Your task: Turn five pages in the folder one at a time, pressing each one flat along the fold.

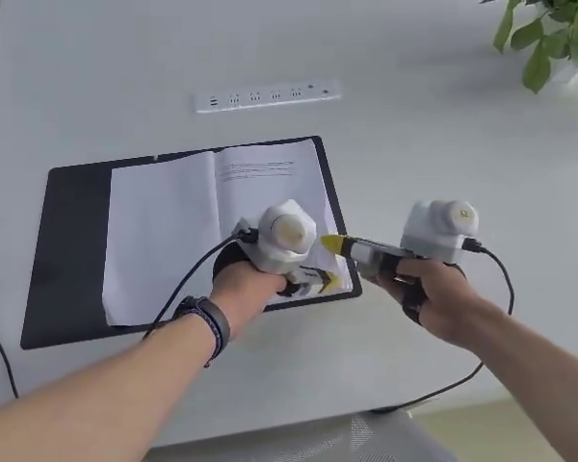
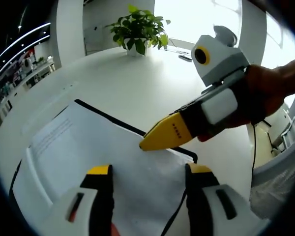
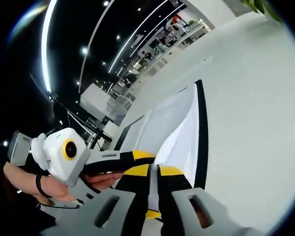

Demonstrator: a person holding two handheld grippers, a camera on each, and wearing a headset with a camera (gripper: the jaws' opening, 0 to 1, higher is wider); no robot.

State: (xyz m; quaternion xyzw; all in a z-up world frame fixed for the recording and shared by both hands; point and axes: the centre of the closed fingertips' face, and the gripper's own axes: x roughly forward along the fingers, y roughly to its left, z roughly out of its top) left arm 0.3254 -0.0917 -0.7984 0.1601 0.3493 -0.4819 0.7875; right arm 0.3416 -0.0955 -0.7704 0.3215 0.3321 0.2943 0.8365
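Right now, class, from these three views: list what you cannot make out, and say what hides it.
- Printed lines on the right page: too small to read, head view.
- Lower right corner of the folder: hidden behind the left gripper, head view.
- Whether the right gripper pinches a page: its jaws cover the contact, right gripper view.
- Plant: cut off by the frame edge, head view.

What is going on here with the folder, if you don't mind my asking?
A person holds two grippers over an open folder on a white table. The left gripper hovers above the right page with its jaws open. The right gripper sits at that page's outer edge, jaws shut; whether it actually pinches the sheet is unclear.
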